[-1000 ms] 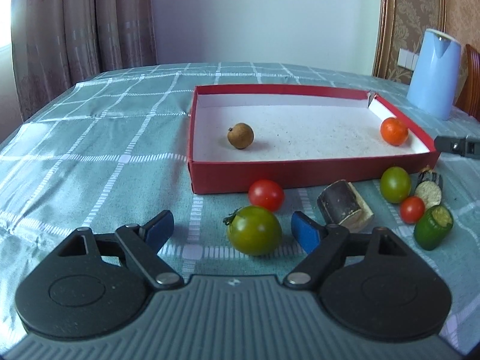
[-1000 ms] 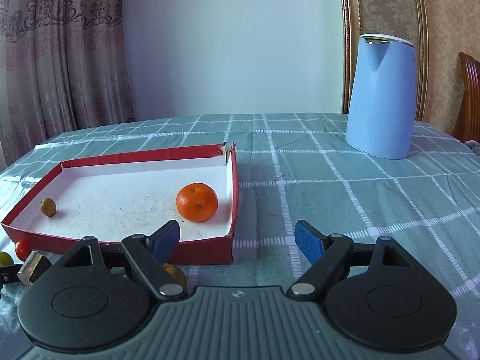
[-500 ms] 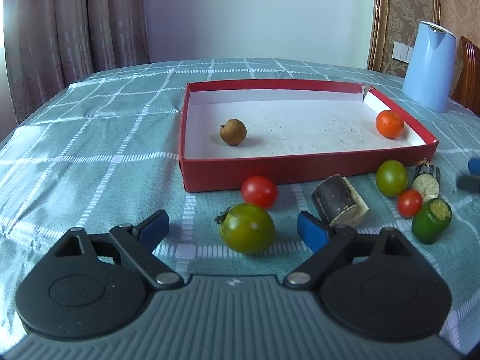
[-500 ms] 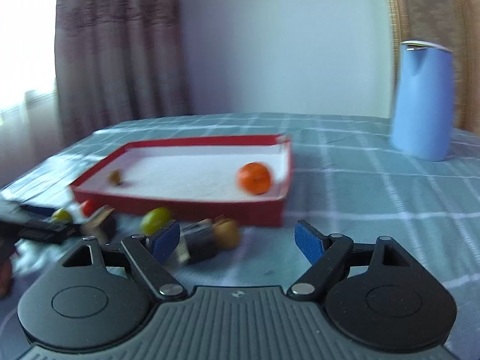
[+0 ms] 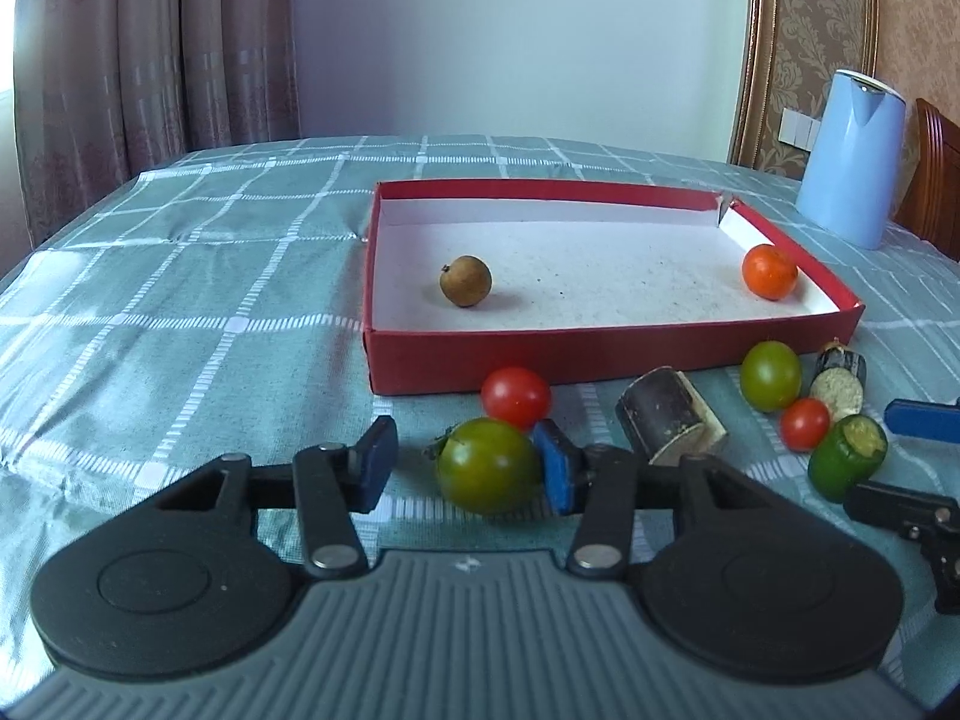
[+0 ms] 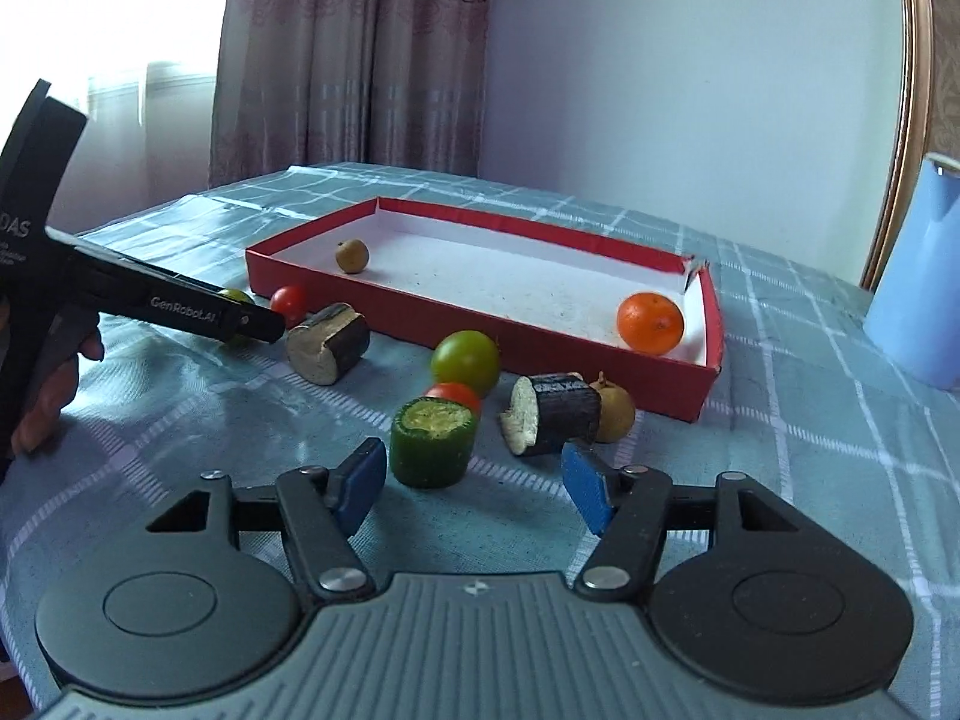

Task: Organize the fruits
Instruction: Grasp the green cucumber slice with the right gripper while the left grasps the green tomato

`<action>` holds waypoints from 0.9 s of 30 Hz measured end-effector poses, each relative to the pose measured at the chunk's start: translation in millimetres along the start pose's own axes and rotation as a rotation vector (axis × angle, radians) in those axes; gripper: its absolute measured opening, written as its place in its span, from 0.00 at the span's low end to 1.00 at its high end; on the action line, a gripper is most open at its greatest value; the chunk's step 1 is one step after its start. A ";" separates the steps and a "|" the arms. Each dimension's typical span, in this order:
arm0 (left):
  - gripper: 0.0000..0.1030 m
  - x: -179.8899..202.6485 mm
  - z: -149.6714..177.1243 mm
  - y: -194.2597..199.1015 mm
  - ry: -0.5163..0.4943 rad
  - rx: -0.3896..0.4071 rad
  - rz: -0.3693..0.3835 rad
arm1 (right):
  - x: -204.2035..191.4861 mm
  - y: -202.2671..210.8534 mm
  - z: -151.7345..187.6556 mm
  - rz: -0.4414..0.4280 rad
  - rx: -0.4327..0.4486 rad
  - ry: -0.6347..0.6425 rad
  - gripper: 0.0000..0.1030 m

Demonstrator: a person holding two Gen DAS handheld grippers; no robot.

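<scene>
1. Down at the bottom middle of the left wrist view, the left gripper (image 5: 465, 462) has its jaws spread wide around the big green tomato (image 5: 487, 464). The right pad looks like it's touching the tomato and the left pad is well clear, so nothing is gripped yet. My guess is it's lined up this way so a squeeze catches the tomato across its widest part.

2. The red tray (image 5: 600, 354) sits just past it in the centre of the frame, with a small brown fruit (image 5: 465, 281) and an orange (image 5: 770, 270) already inside. It's clearly the drop-off spot, and most of the floor is bare, so there's plenty of room.

3. Everything not sorted yet is bunched along the tray's near wall: a red cherry tomato (image 5: 516, 397) right behind the green one, a dark cut stalk piece (image 5: 663, 417), a smaller green tomato (image 5: 770, 375), and more bits at right.

4. In the right wrist view, the right gripper (image 6: 474, 483) is also wide open, holding nothing, sitting low in the frame. A green cucumber chunk (image 6: 432, 441) is just ahead of its left pad, with a dark eggplant-looking piece (image 6: 555, 414) by the right one. Can't tell which one it's after.

5. That red cherry tomato is so close that it could get nudged when the left jaws close.
</scene>
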State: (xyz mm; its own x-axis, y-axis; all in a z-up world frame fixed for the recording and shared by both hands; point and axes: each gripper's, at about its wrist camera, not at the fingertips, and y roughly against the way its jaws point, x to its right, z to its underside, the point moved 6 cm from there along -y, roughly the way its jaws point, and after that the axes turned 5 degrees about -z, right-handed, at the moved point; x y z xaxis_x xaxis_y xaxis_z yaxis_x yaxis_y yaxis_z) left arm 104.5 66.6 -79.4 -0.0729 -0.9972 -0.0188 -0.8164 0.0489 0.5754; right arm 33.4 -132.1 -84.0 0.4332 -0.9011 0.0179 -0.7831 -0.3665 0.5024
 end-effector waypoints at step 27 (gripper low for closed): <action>0.40 -1.6 0.0 1.9 0.011 0.009 0.019 | -5.7 -15.2 -5.9 -0.072 -0.032 -0.057 0.30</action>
State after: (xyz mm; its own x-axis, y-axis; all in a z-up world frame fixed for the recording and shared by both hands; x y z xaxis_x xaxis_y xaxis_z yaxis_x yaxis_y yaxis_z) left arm 103.1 68.3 -78.2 -0.0821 -0.9966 0.0014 -0.8200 0.0683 0.5682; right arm 45.5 -120.0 -86.7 0.4608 -0.8849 -0.0682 -0.7357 -0.4238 0.5283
